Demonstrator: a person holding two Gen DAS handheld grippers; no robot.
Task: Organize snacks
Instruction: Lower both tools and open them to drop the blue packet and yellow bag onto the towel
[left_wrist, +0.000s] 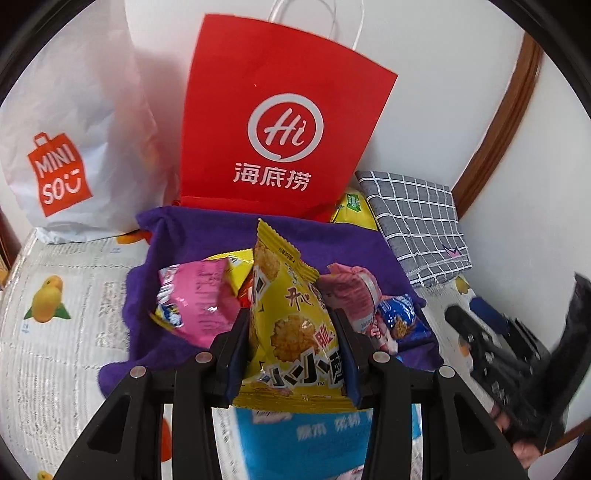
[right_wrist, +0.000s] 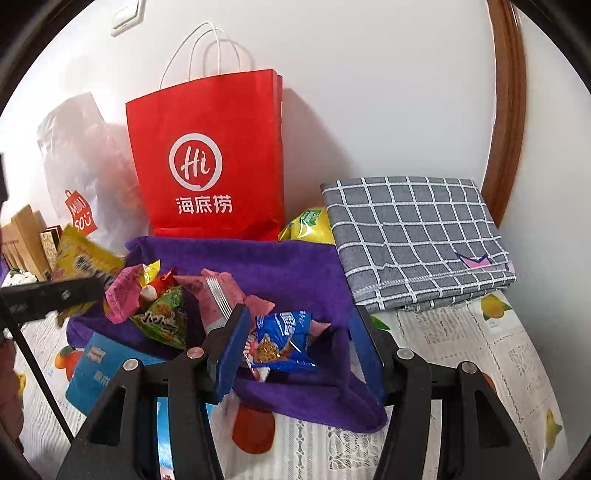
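My left gripper (left_wrist: 291, 339) is shut on a yellow rice-cracker snack packet (left_wrist: 291, 314) and holds it upright above the purple cloth (left_wrist: 325, 243); the packet also shows at the left of the right wrist view (right_wrist: 83, 258). On the cloth lie pink packets (left_wrist: 199, 295), a blue packet (right_wrist: 282, 341) and a green packet (right_wrist: 162, 317). My right gripper (right_wrist: 295, 354) is open and empty, its jaws either side of the blue packet, just above it. A red paper bag (right_wrist: 207, 158) stands behind the cloth.
A white Miniso bag (left_wrist: 70, 147) stands left of the red bag. A folded grey checked cloth (right_wrist: 417, 236) lies at the right by the wall. A yellow-green packet (right_wrist: 310, 225) sits behind it. A blue box (right_wrist: 99, 373) lies at the cloth's near edge.
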